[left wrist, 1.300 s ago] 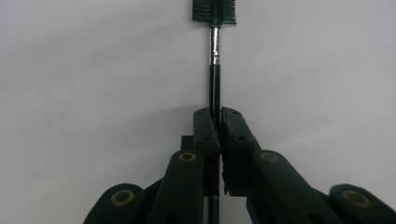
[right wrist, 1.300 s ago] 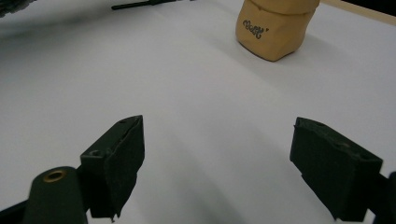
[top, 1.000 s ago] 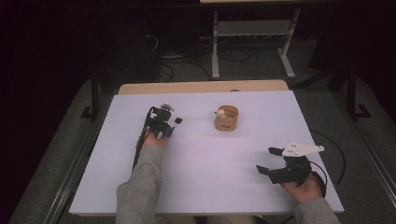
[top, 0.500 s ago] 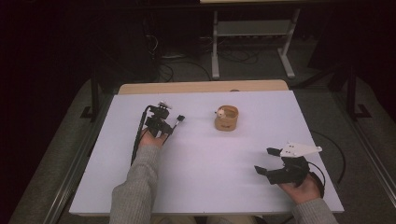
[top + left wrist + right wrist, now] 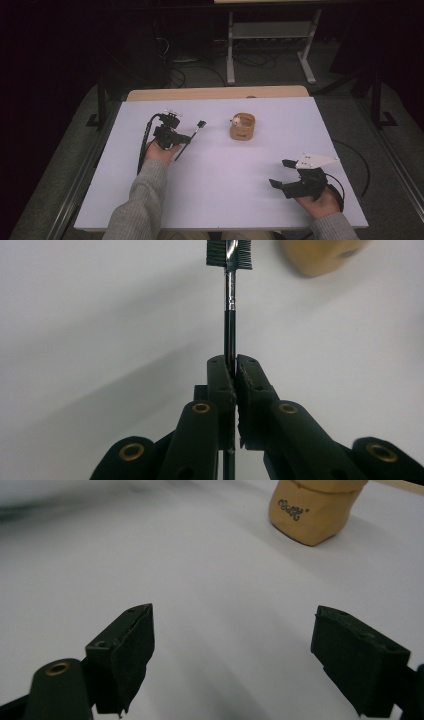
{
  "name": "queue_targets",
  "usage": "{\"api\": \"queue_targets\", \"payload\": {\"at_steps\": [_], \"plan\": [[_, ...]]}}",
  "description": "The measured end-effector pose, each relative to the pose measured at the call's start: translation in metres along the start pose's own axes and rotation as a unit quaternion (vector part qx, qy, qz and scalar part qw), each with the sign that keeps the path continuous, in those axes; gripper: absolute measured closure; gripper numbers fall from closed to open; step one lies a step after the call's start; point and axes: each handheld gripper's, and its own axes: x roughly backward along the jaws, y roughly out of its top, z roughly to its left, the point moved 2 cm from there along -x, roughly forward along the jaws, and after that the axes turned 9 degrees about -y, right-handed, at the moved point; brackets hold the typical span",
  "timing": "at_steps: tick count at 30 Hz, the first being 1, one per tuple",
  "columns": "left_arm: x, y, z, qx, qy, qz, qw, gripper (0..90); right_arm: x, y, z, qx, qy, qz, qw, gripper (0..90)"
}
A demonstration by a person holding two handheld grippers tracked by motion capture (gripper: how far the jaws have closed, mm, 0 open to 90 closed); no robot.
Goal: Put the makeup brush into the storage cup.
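Your left gripper (image 5: 235, 371) is clamped on the brush (image 5: 229, 300), held above the table (image 5: 225, 165), left of the cup (image 5: 242, 127). Your right gripper (image 5: 232, 645) gapes empty, near right.

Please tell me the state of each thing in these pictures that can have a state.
left gripper: shut on the brush's thin handle.
brush: held, bristle head pointing away from the jaws.
right gripper: open, nothing between the jaws.
tan cup: upright on the table, something small and white inside.
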Motion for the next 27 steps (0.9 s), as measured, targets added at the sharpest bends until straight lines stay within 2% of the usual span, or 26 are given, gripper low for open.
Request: {"api": "queue_targets", "payload": {"at_steps": [2,4,5,6,10,12,14,15,16,18,21,22,23,24,25,26,27], "plan": [[0.005,-0.003,-0.007,-0.01,-0.023,-0.015,0.9996,85.8,-0.002,0.004,0.008,0.008,0.006,0.0,1.0,16.4],[0.007,-0.005,-0.009,-0.011,-0.03,-0.019,0.9993,85.8,-0.003,0.006,0.01,0.012,0.011,0.003,0.9999,16.6],[0.009,-0.007,-0.013,-0.01,-0.049,-0.036,0.9981,85.7,-0.006,0.009,0.016,0.021,0.021,0.008,0.9995,17.8],[0.01,-0.008,-0.014,-0.012,-0.056,-0.04,0.9976,85.8,-0.007,0.011,0.019,0.023,0.025,0.009,0.9994,17.8],[0.013,-0.014,-0.021,-0.028,-0.078,-0.048,0.9954,85.7,-0.013,0.018,0.028,0.034,0.043,0.012,0.9984,17.9],[0.014,-0.016,-0.023,-0.031,-0.081,-0.05,0.995,85.7,-0.015,0.023,0.03,0.036,0.053,0.012,0.9979,17.9],[0.015,-0.018,-0.025,-0.038,-0.096,-0.06,0.9929,85.7,-0.016,0.026,0.031,0.033,0.058,0.01,0.9977,18.0],[0.017,-0.02,-0.029,-0.042,-0.104,-0.067,0.9914,85.8,-0.018,0.031,0.032,0.029,0.071,0.007,0.9971,18.7],[0.017,-0.02,-0.029,-0.042,-0.104,-0.067,0.9914,85.7,-0.019,0.033,0.033,0.027,0.077,0.005,0.9967,19.0],[0.019,-0.023,-0.033,-0.051,-0.119,-0.076,0.9887,85.7,-0.021,0.039,0.035,0.023,0.086,0.003,0.996,19.8],[0.022,-0.026,-0.038,-0.059,-0.133,-0.083,0.9858,85.8,-0.025,0.048,0.04,0.032,0.092,0.006,0.9952,21.9],[0.022,-0.026,-0.038,-0.059,-0.133,-0.083,0.9858,85.7,-0.026,0.051,0.041,0.035,0.094,0.007,0.9949,22.1],[0.023,-0.029,-0.041,-0.063,-0.143,-0.089,0.9836,85.7,-0.028,0.054,0.042,0.037,0.098,0.006,0.9945,22.5],[0.024,-0.03,-0.043,-0.068,-0.147,-0.091,0.9826,85.7,-0.03,0.056,0.043,0.038,0.1,0.007,0.9942,22.8],[0.024,-0.03,-0.043,-0.068,-0.147,-0.091,0.9826,85.7,-0.03,0.056,0.043,0.038,0.1,0.007,0.9942,22.8],[0.025,-0.034,-0.045,-0.073,-0.151,-0.096,0.9811,85.7,-0.033,0.062,0.046,0.041,0.106,0.008,0.9935,23.2],[0.025,-0.034,-0.045,-0.073,-0.151,-0.096,0.9811,85.7,-0.033,0.062,0.046,0.041,0.106,0.008,0.9935,23.2]]}}
